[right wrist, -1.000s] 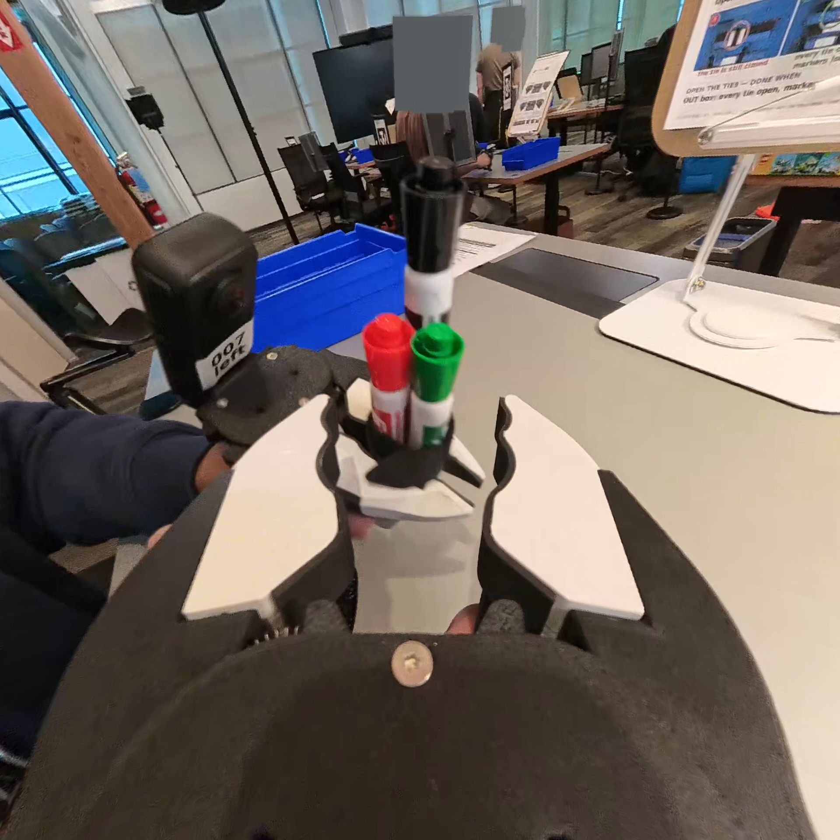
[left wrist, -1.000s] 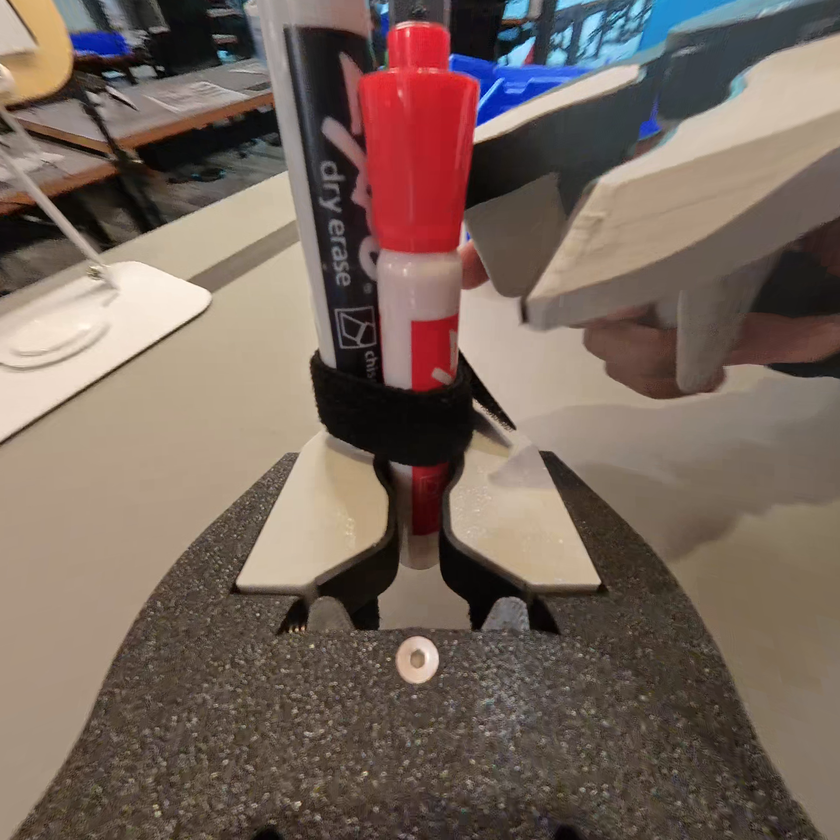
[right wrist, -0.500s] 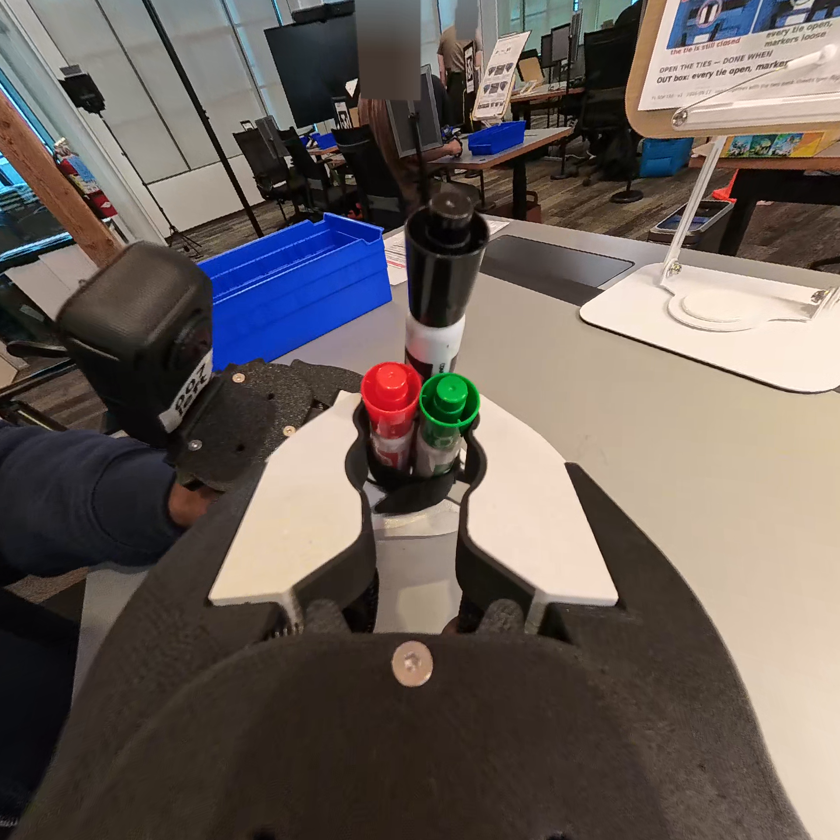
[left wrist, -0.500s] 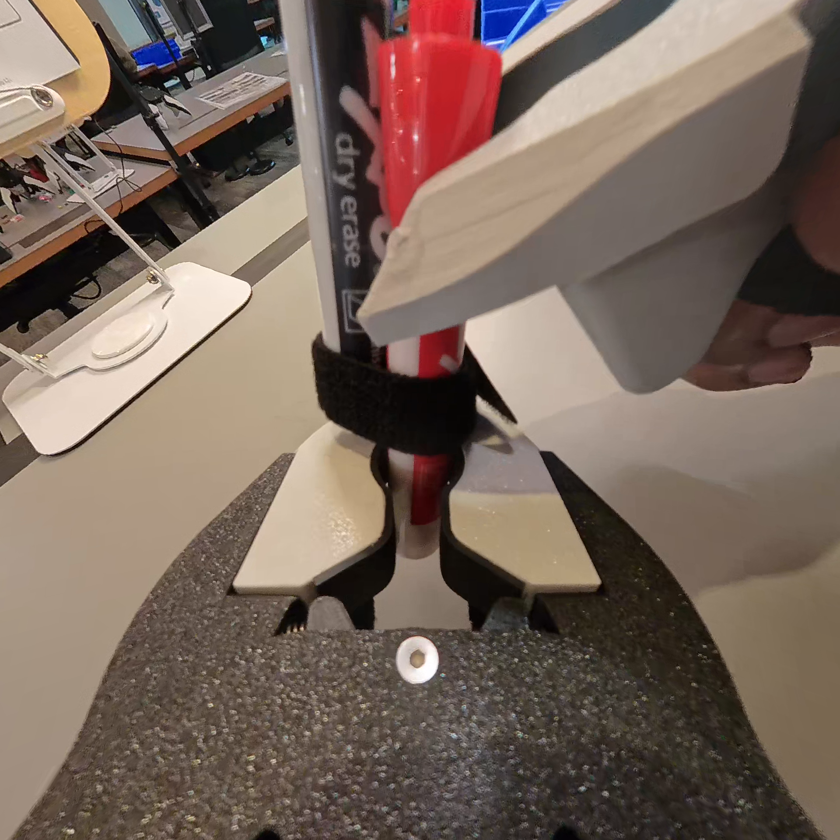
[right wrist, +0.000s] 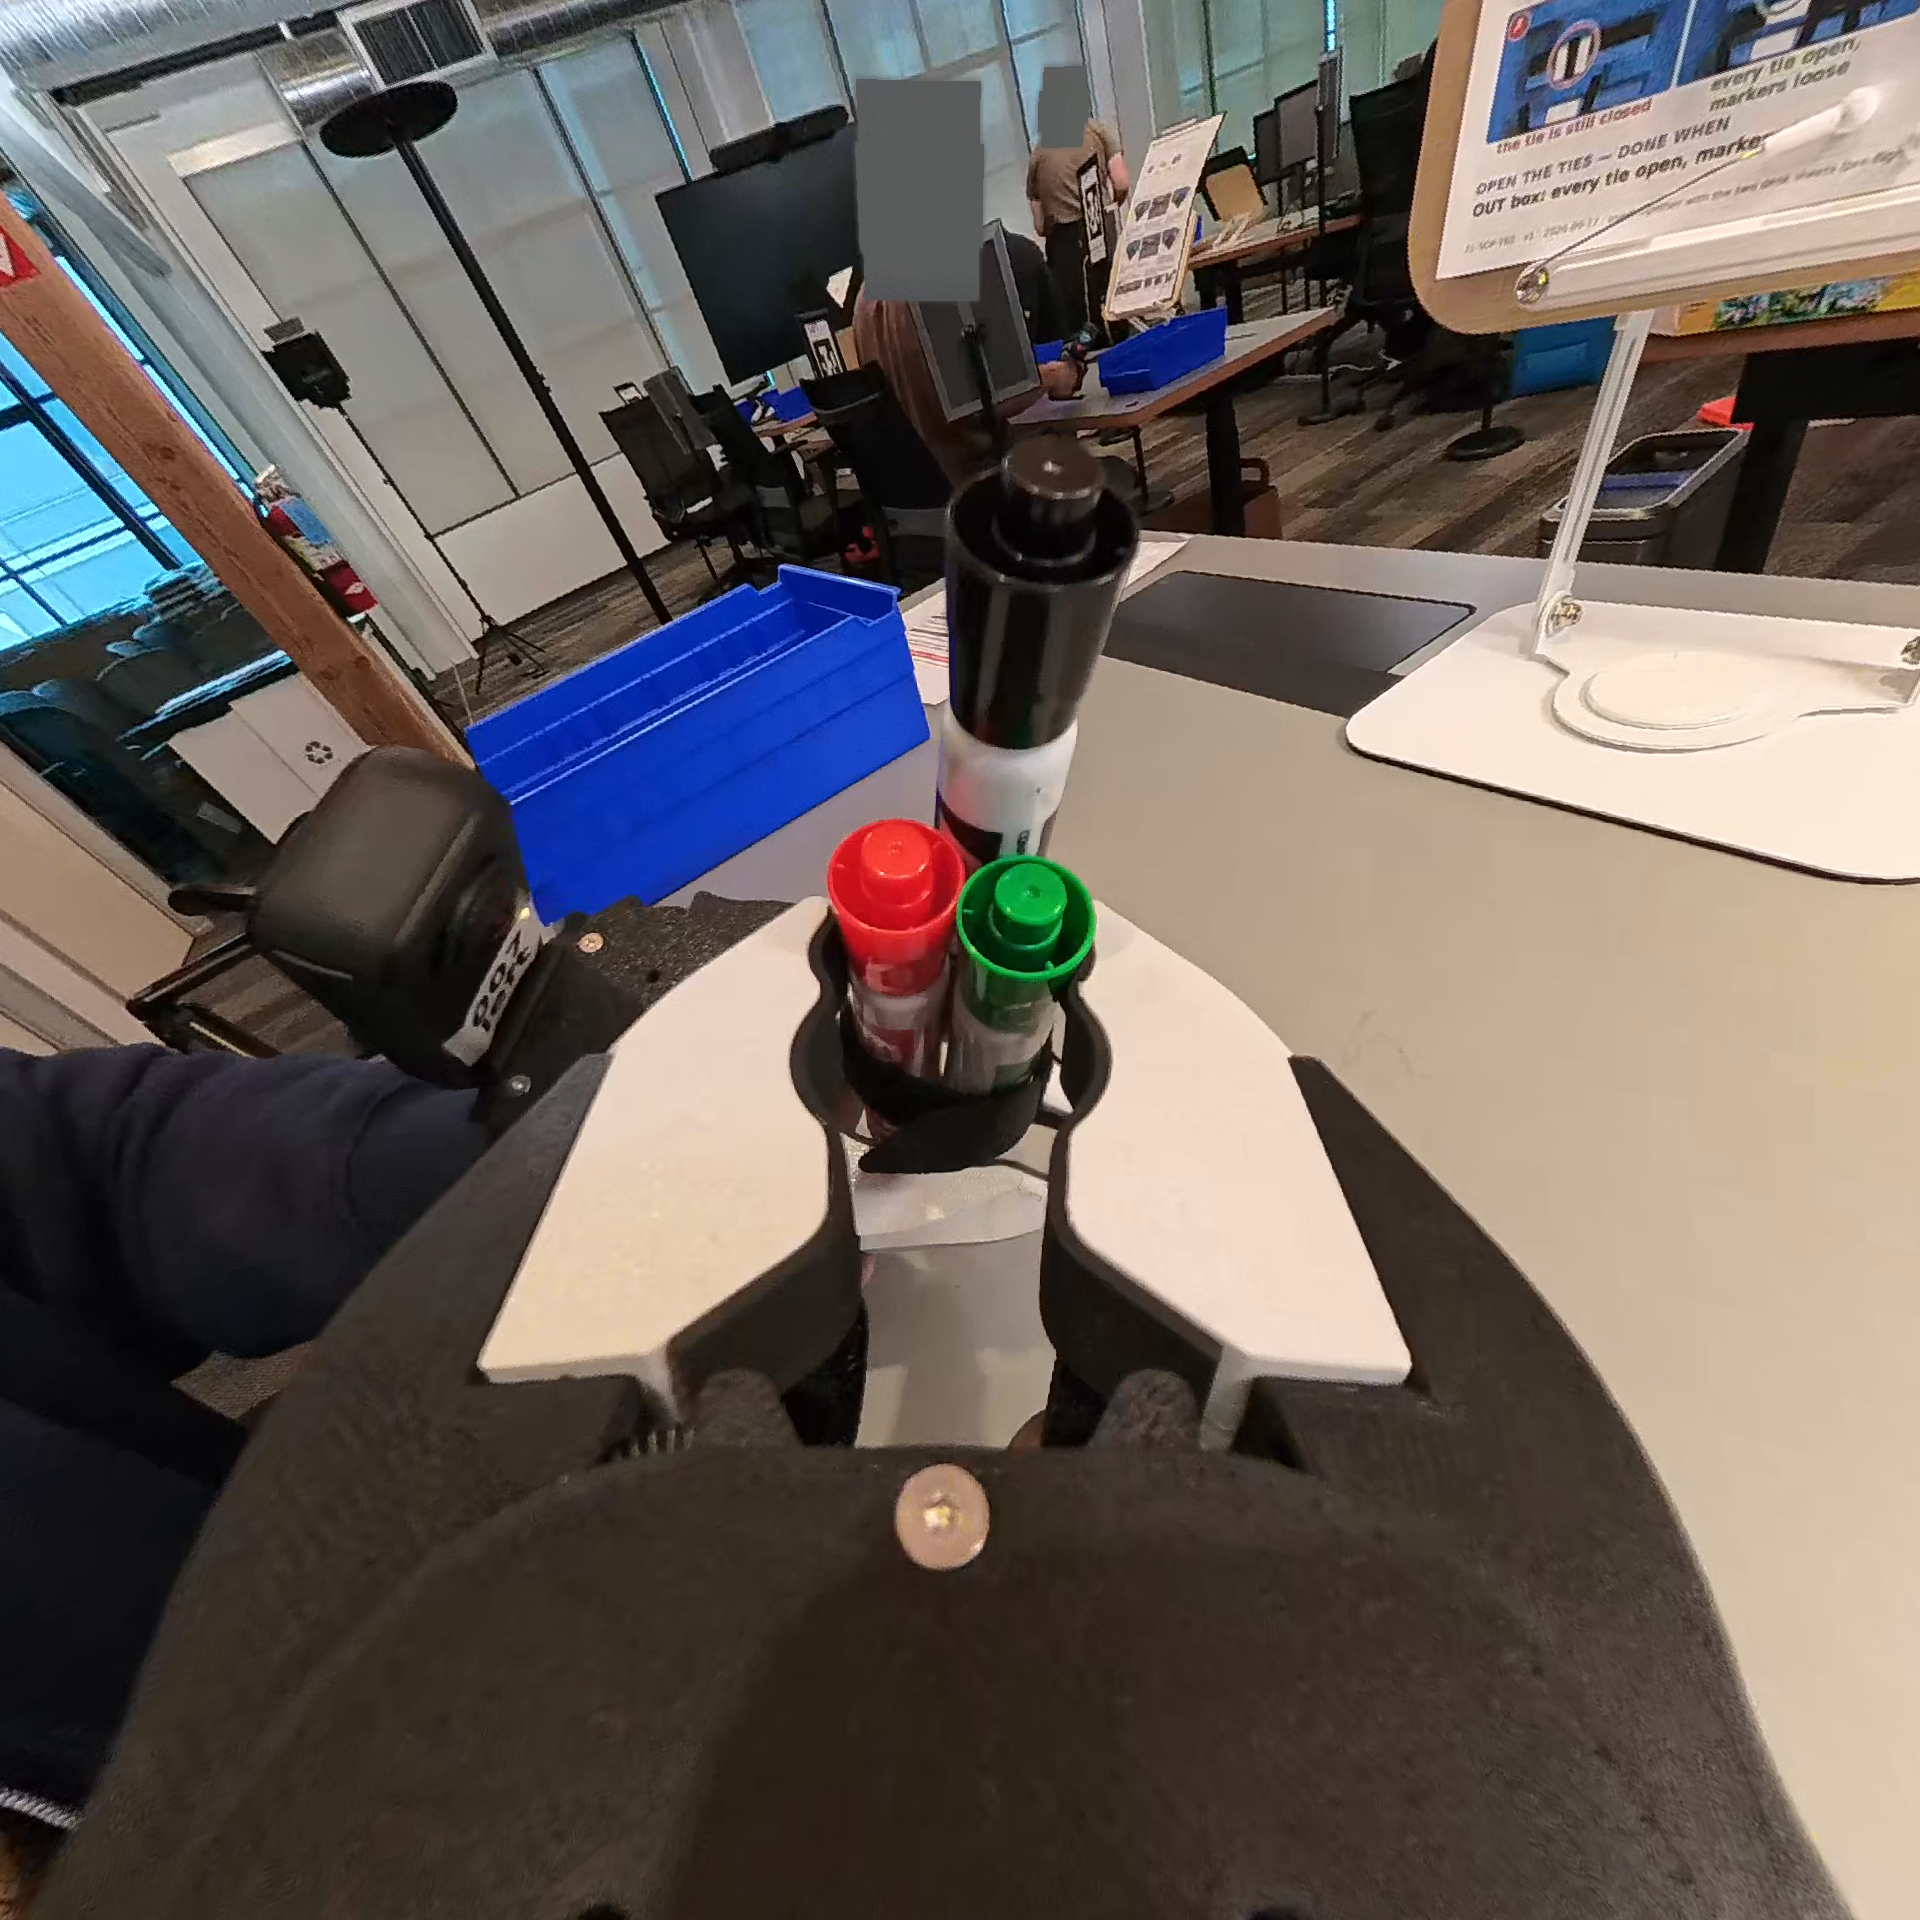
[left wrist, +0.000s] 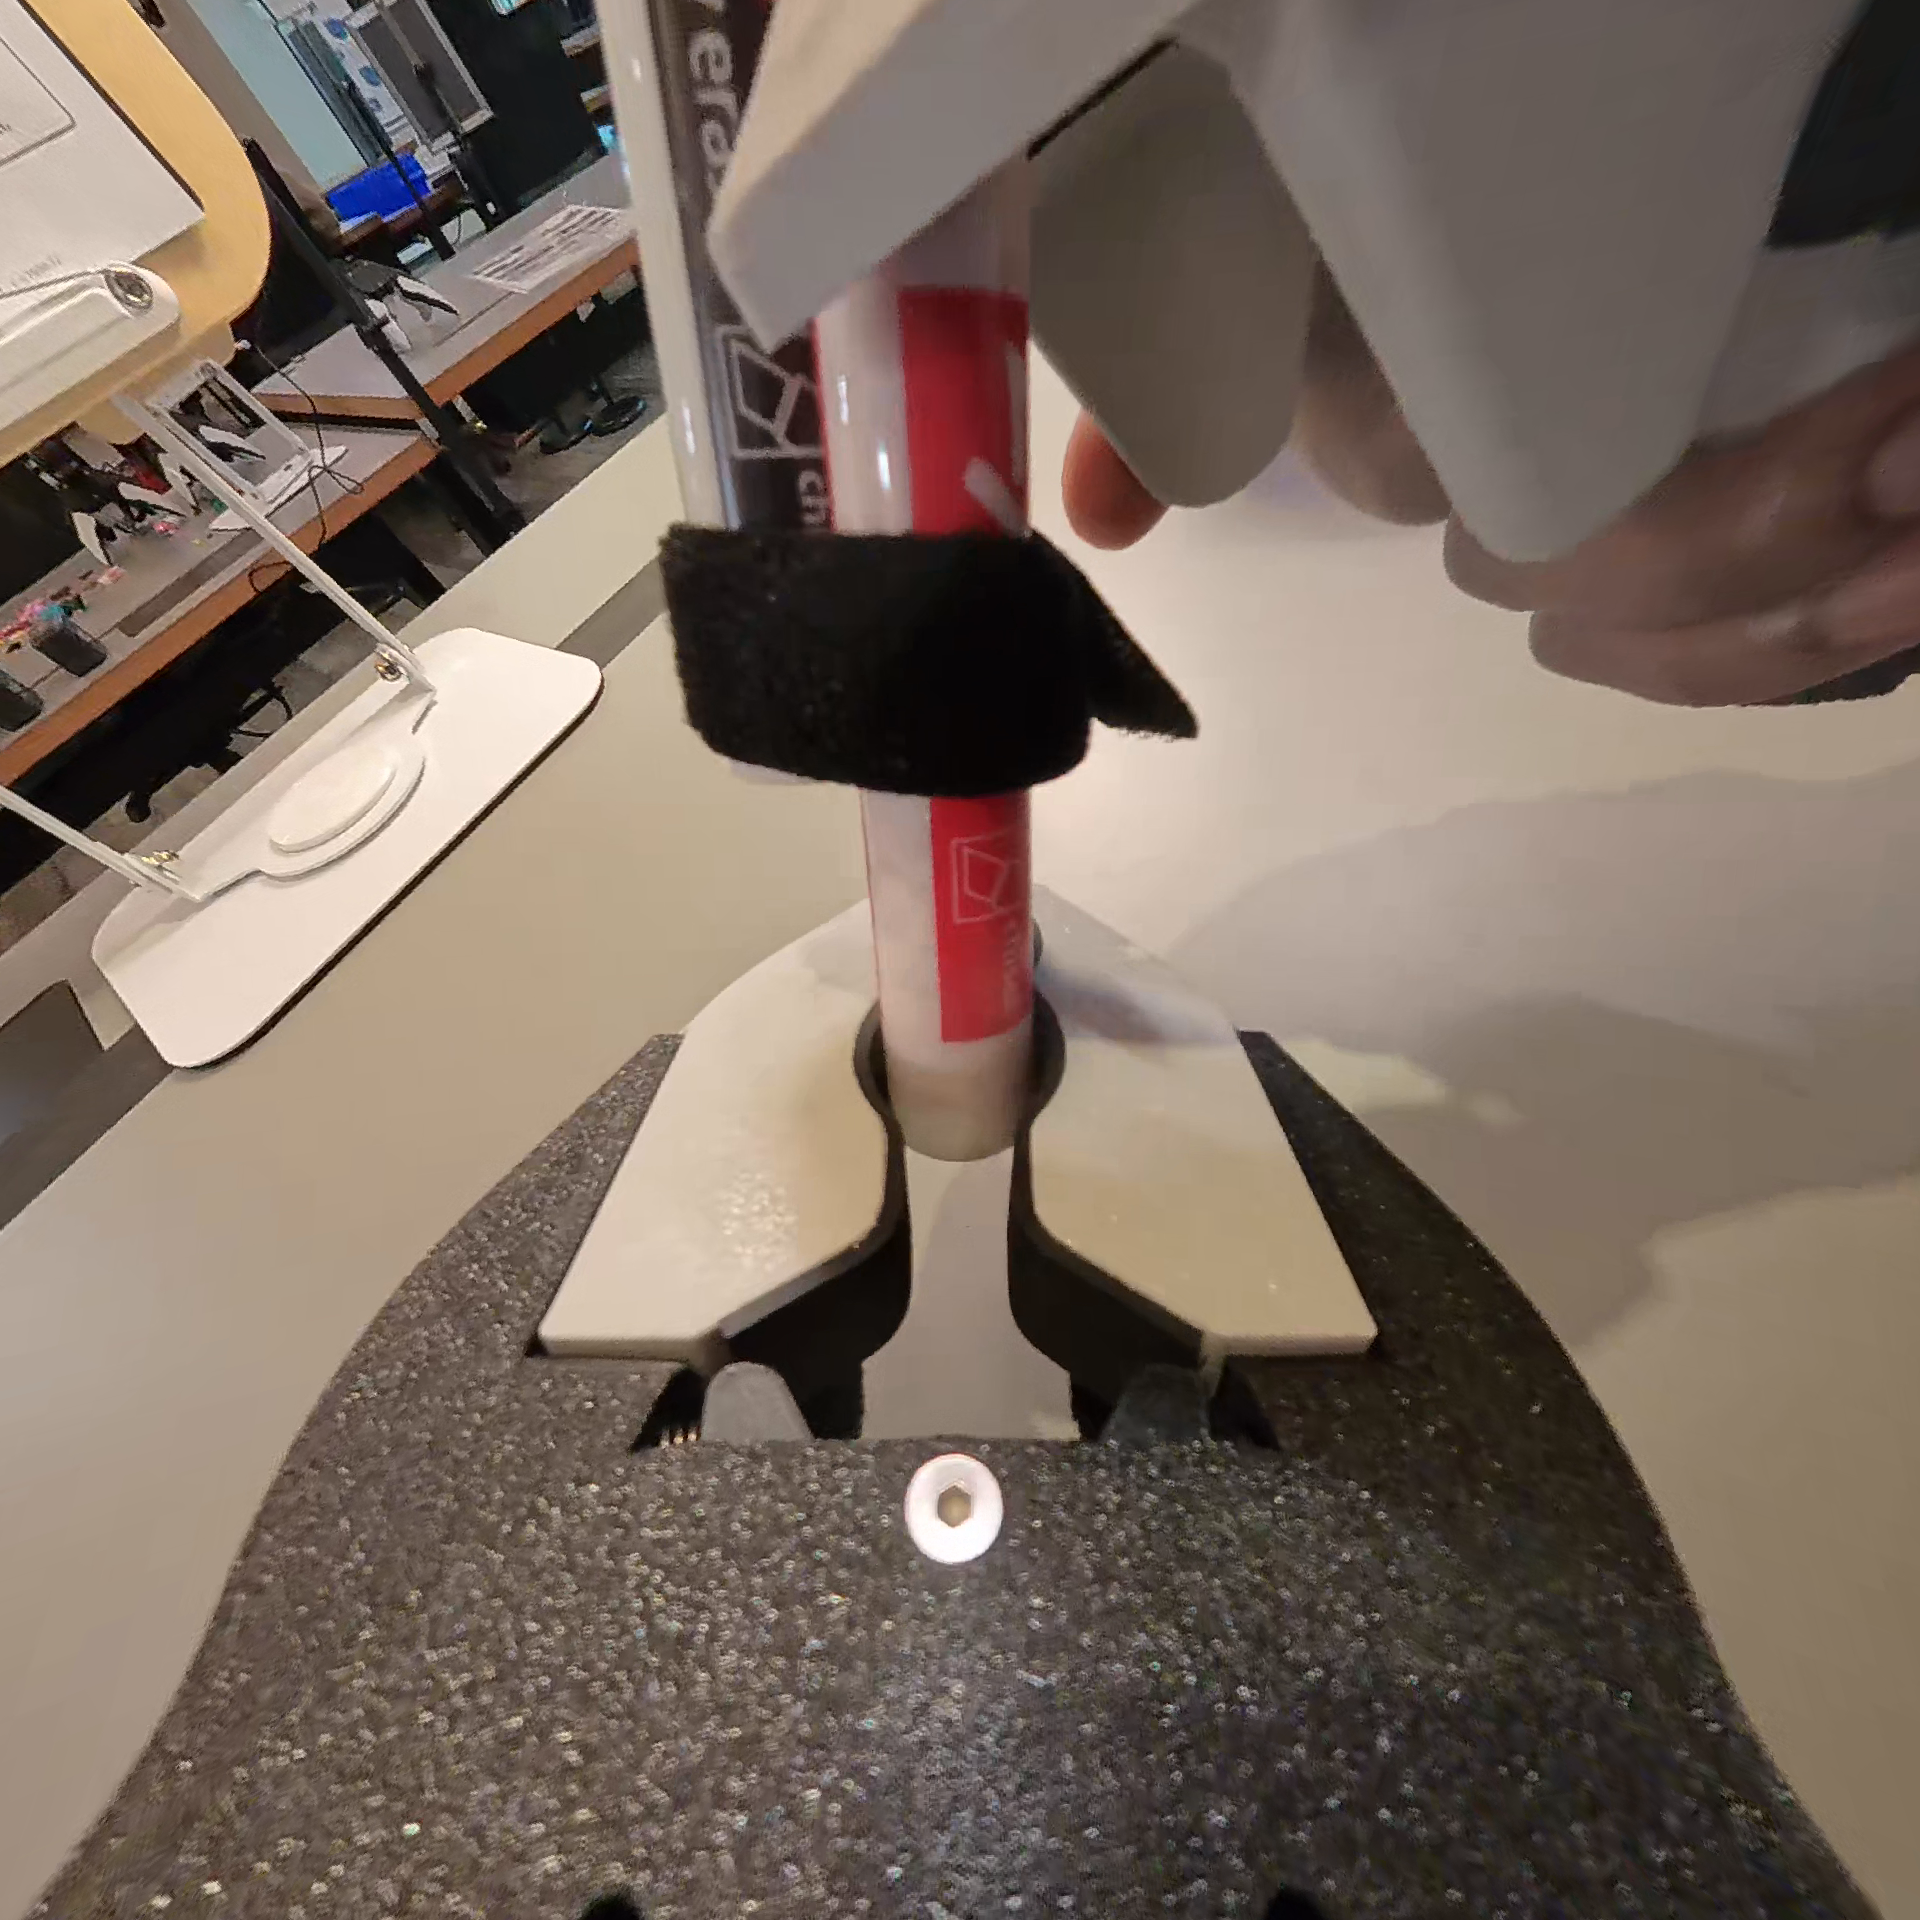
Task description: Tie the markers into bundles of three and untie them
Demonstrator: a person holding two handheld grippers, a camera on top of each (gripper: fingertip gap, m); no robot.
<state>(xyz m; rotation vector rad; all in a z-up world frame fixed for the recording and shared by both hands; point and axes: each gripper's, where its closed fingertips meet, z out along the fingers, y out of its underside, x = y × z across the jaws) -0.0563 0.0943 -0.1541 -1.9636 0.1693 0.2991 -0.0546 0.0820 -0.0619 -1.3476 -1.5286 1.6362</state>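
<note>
around smooth markers (right wrist: 961, 966), fuzzy strap (left wrist: 873, 665).

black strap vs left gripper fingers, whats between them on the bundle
In the left wrist view, only a bare stretch of the red marker barrel runs from the black strap down to the left gripper, shut on its base.

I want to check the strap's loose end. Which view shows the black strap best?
The left wrist view: the strap is side-on, unobstructed, its loose end sticking out right. The right wrist view shows only a dark part between the right tool's fingers.
</note>
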